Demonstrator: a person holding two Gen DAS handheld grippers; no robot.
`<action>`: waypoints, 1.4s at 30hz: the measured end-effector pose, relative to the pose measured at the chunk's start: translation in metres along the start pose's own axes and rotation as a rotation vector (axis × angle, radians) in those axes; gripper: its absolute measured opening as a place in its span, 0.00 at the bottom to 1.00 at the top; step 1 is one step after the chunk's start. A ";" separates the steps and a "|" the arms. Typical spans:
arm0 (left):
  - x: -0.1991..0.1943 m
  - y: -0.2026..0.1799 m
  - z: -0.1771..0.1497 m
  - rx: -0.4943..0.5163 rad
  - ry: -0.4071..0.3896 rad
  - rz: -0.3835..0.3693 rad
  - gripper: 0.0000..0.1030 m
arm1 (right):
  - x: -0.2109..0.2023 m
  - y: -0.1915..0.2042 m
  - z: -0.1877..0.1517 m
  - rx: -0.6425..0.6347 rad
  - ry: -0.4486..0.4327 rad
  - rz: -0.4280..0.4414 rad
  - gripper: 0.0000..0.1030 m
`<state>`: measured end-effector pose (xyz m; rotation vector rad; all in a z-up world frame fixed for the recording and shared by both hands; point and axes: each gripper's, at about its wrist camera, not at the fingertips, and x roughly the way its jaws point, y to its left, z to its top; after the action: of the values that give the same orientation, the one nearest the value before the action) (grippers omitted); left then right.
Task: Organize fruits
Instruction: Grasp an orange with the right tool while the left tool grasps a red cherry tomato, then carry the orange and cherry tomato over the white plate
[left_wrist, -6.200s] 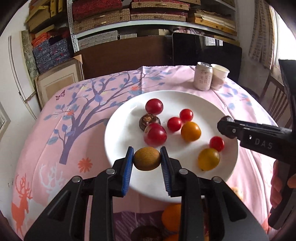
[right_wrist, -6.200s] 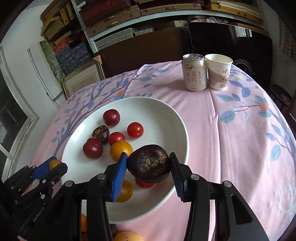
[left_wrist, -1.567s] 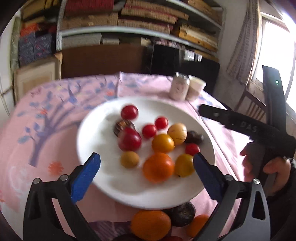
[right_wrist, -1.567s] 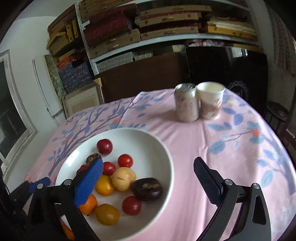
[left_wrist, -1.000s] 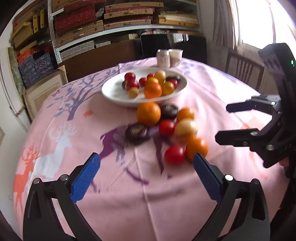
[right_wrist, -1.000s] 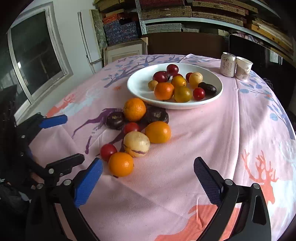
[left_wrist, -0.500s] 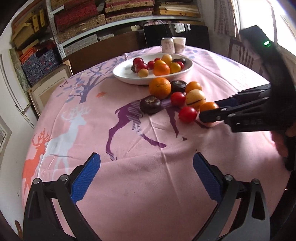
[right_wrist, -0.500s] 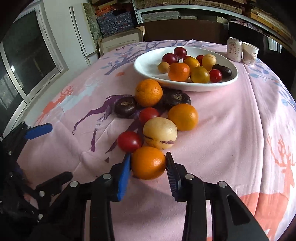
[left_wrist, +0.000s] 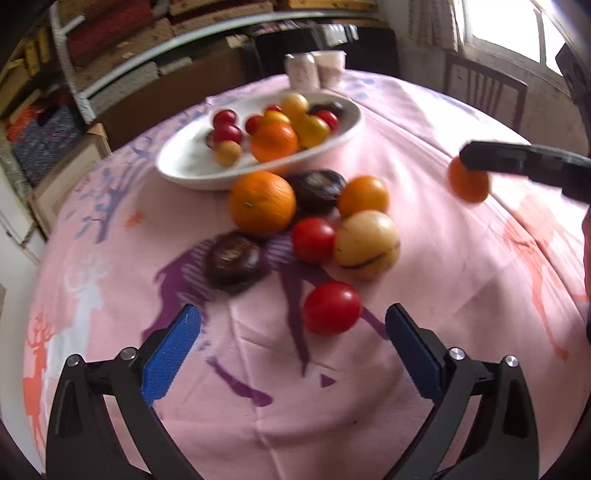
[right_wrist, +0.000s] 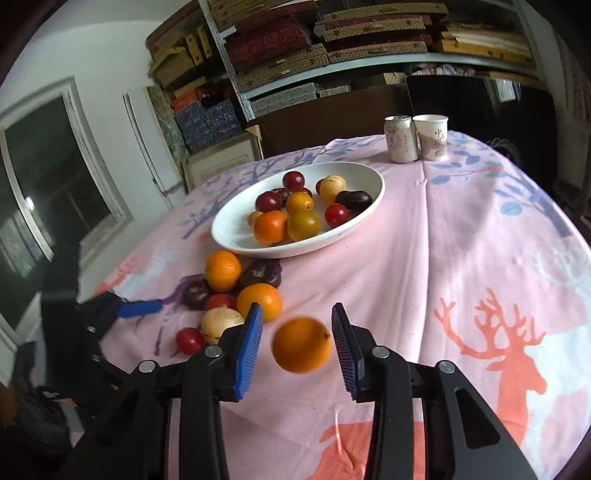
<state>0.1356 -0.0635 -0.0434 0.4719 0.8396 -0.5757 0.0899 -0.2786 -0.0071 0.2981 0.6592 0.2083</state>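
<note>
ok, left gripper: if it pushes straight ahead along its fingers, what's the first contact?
Most likely the red tomato nearest the open left gripper; it sits on the cloth just beyond the fingertips, right of centre. The dark purple fruit lies further on, to the left. Depth is uncertain.
</note>
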 end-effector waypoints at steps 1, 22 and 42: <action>0.002 -0.001 0.001 0.006 0.003 -0.027 0.92 | -0.002 -0.002 0.001 0.006 -0.012 0.016 0.39; -0.057 0.026 -0.012 -0.116 -0.221 -0.168 0.27 | 0.023 0.064 -0.030 -0.259 0.217 -0.028 0.82; -0.066 0.021 -0.014 -0.084 -0.232 -0.190 0.28 | 0.049 0.040 -0.020 -0.115 0.291 -0.104 0.72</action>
<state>0.1066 -0.0208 0.0043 0.2436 0.6872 -0.7520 0.1111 -0.2230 -0.0365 0.1229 0.9448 0.1907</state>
